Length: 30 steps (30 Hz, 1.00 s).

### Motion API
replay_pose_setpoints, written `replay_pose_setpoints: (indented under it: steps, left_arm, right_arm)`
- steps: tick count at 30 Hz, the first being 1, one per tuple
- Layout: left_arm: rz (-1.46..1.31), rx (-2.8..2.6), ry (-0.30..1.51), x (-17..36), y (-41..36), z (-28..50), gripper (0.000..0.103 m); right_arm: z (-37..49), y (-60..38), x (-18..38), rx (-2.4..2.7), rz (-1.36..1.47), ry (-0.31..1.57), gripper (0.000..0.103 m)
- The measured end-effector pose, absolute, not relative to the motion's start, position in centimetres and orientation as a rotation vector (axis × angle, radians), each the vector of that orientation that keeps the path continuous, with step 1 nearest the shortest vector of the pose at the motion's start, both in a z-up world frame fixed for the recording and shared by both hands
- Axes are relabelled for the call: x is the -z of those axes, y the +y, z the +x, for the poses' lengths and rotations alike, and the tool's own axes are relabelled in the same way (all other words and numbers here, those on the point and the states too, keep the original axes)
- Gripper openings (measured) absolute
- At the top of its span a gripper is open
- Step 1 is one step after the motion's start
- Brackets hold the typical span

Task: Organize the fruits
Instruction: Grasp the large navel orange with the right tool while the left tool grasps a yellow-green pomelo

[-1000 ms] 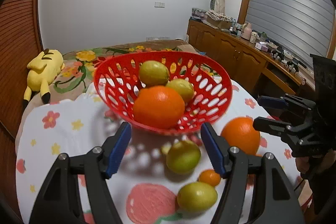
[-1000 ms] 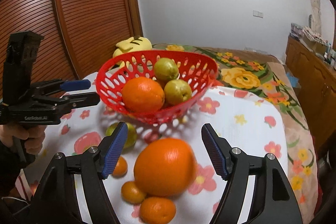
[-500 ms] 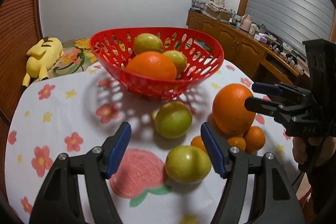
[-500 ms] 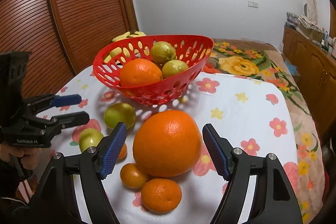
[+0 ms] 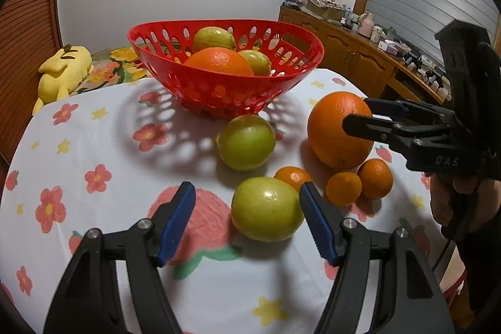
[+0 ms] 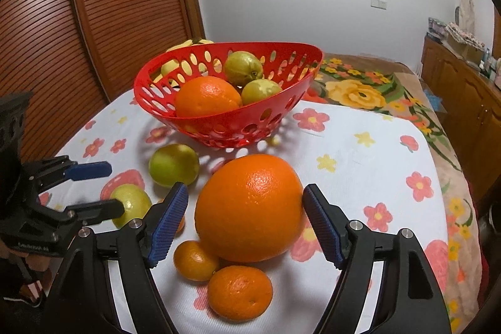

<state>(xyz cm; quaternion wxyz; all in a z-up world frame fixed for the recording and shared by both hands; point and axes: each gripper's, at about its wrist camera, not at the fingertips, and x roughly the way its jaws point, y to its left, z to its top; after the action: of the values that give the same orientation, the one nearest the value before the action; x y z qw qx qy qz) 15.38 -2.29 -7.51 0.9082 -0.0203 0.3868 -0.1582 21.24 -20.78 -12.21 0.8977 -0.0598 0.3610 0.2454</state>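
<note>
A red perforated basket (image 5: 225,96) (image 6: 238,124) on the flowered tablecloth holds an orange and two green fruits. My left gripper (image 5: 246,189) (image 6: 117,188) is open around a yellow-green fruit (image 5: 266,208) (image 6: 131,204) lying on the cloth. The fruit sits close to the right pad, with a gap at the left pad. My right gripper (image 6: 245,188) (image 5: 355,111) is open around a big orange (image 6: 250,208) (image 5: 335,130) on the table, its pads just beside the peel. Another green fruit (image 5: 246,141) (image 6: 173,165) lies in front of the basket.
Three small mandarins (image 5: 343,188) (image 6: 239,291) lie beside the big orange. A yellow plush toy (image 5: 62,74) rests on the bed behind the table. Wooden cabinets (image 5: 360,61) line the right wall and a slatted wooden door (image 6: 78,36) stands at the left.
Both grippers came lower and closer to the table. The left one left the basket's front and now brackets the near green fruit. The big orange now sits deeper between the right jaws.
</note>
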Motion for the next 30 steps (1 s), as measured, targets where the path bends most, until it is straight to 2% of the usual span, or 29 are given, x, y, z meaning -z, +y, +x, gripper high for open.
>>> replay_pose_setpoints:
  steps: [19,23,30]
  left_arm:
    - [-0.054,0.341,0.809,8.3,-2.6,15.4,0.069]
    - [-0.057,0.345,0.812,8.4,-2.6,15.3,0.069]
    - [-0.061,0.350,0.822,8.7,-2.9,15.4,0.069]
  right_arm:
    - [23.6,-20.3,14.2,-0.455,-0.175,0.808,0.089]
    - [24.0,-20.3,15.2,-0.483,-0.149,0.862,0.090]
    - [23.3,-20.3,15.4,-0.491,-0.150,0.851,0.088]
